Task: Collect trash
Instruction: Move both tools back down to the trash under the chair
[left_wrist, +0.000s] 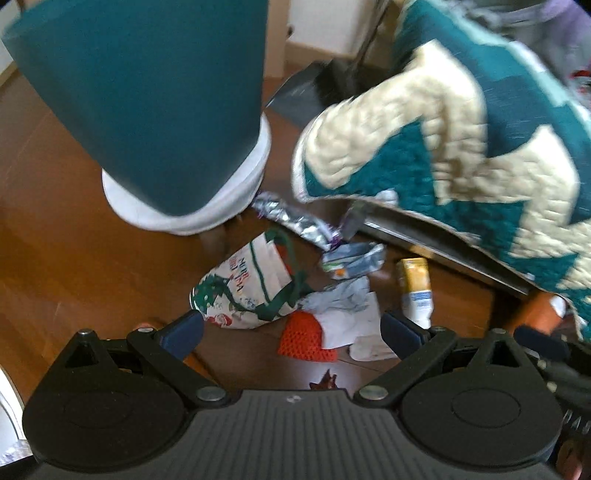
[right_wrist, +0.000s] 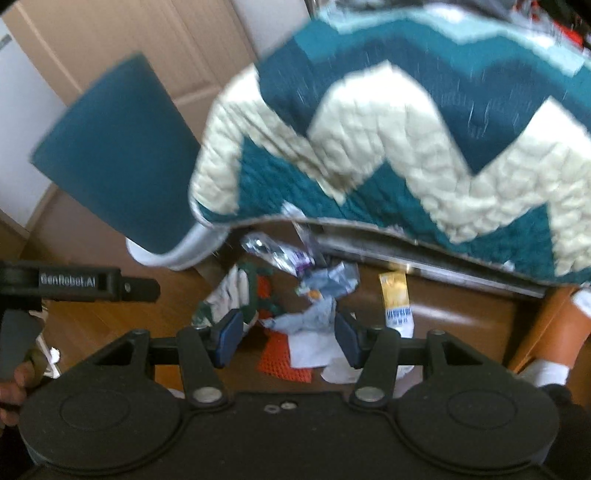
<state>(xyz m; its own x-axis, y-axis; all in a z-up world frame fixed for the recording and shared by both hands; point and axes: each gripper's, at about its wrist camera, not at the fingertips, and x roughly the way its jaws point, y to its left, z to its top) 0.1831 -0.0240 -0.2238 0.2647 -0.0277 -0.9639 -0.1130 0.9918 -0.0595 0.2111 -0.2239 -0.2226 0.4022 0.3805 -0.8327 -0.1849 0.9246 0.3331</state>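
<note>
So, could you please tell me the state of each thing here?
Left gripper: open, empty.
Right gripper: open, empty.
Paper bag: flattened, on its side.
Foil wrapper: crumpled.
Tissue: crumpled.
Yellow packet: lying flat.

One bin (left_wrist: 147, 103), one quilt (left_wrist: 461, 147), one bottle (left_wrist: 415, 291)

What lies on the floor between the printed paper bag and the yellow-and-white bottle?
Crumpled white paper sits between the printed paper bag and the yellow-and-white bottle, with a crushed wrapper above and an orange knitted piece below; the left wrist view shows it.
</note>
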